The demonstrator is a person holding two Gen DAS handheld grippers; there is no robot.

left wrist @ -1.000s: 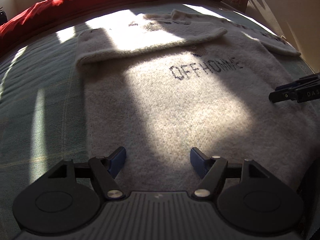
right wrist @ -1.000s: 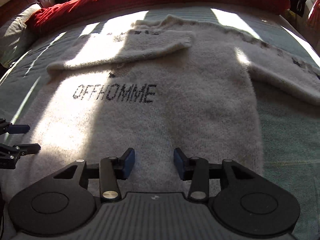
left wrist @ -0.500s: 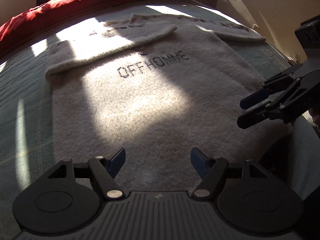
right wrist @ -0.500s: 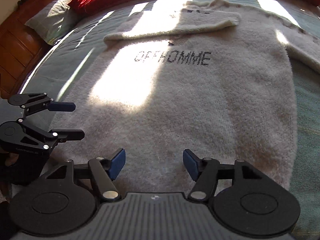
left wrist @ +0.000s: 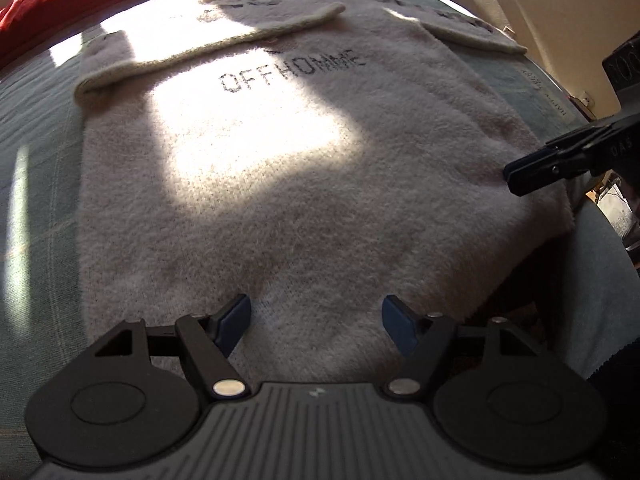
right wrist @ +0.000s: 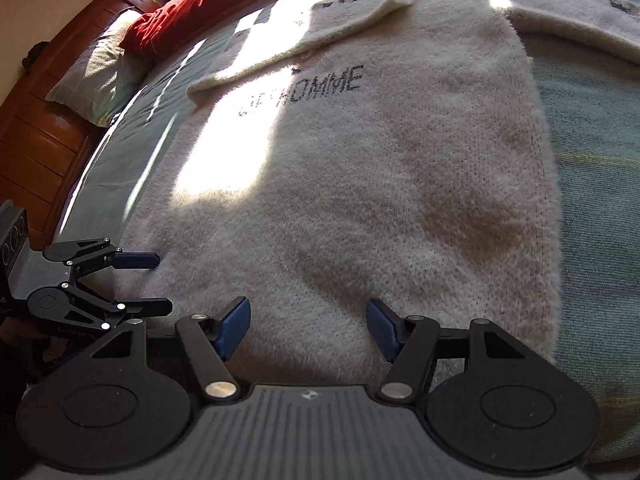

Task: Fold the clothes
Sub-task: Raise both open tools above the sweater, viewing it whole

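In the left wrist view, a fuzzy cream sweater lies spread flat on a bed covered in grey-green fabric, its black lettering facing up and one sleeve folded across the chest. The left claw stands wide above the sweater's lower part near the hem, with nothing between its blue pads. At the right edge the right claw reaches in over the sweater's side edge. A red duvet lies along the far end of the bed. In the right wrist view, the right claw stands wide over the hem, empty; its jaws have just been opening. The left claw shows at the left, also spread, at the sweater's other side. The second sleeve stretches out to the right. A pillow rests against a wooden headboard.
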